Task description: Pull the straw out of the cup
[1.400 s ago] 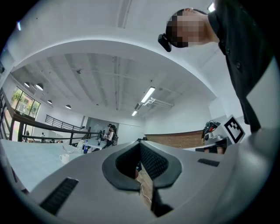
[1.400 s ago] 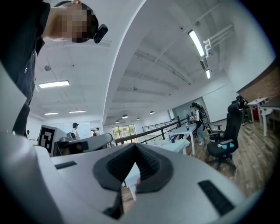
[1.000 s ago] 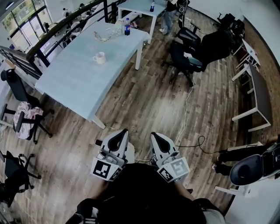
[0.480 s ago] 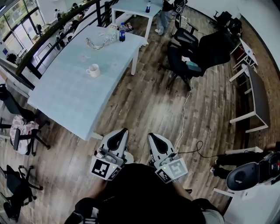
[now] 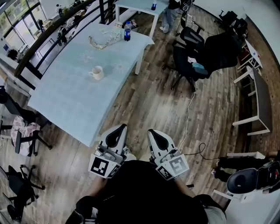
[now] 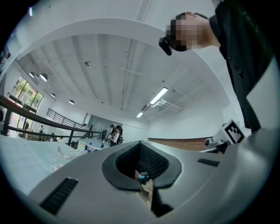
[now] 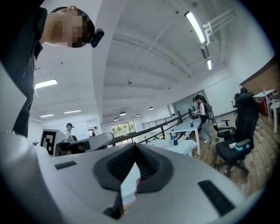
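Note:
A white mug [image 5: 97, 72] stands alone on the long pale blue table [image 5: 74, 96], far ahead and to the left of me. No straw shows in it at this distance. My left gripper [image 5: 118, 130] and right gripper [image 5: 153, 134] are held side by side close to my body, above the wooden floor and short of the table's near corner. Both are shut with nothing between the jaws. In the left gripper view the left gripper [image 6: 141, 145] points up toward the ceiling. The right gripper [image 7: 134, 148] in the right gripper view does the same.
At the table's far end lie a blue-capped bottle [image 5: 127, 30], a clear cup [image 5: 117, 29] and a tangled cord [image 5: 100, 42]. Black office chairs [image 5: 197, 57] stand to the right, others at the left [image 5: 22, 127]. A cable [image 5: 188, 122] trails across the floor. A second table [image 5: 140, 6] stands further back.
The view has shifted slightly, so the table and mug sit a little differently in the frame. Both grippers have stayed shut and close to my body.

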Motion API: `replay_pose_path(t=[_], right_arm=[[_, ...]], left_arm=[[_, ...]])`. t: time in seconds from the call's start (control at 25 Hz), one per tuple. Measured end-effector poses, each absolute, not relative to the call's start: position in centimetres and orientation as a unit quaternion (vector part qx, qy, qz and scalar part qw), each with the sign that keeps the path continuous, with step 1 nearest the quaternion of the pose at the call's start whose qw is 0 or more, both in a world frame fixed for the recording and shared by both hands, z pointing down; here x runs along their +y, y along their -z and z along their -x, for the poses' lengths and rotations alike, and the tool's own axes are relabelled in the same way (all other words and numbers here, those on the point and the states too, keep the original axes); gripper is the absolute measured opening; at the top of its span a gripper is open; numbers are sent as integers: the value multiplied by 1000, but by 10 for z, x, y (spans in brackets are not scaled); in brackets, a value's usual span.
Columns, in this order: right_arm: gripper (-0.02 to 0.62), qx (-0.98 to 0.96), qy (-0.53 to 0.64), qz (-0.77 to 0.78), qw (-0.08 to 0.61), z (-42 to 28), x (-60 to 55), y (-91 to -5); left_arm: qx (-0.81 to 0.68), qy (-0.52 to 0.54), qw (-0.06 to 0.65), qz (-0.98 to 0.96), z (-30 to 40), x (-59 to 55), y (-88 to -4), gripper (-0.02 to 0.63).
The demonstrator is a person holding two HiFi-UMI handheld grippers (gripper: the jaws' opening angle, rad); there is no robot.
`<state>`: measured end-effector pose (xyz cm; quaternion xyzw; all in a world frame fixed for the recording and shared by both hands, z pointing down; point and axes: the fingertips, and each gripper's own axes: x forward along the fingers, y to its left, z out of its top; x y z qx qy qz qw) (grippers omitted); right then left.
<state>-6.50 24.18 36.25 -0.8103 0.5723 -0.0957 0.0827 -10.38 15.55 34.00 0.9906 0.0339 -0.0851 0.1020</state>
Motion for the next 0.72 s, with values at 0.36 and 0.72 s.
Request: replay_pose_path(t=[0.36, 0.72], right_arm=[[9, 603, 97, 789, 66, 68, 209, -363], [9, 629, 97, 769, 60, 51, 180, -364]], left_arm=[[0, 96, 98, -991, 112, 128, -337, 12], [-37, 90, 96, -991, 107, 107, -344, 12]])
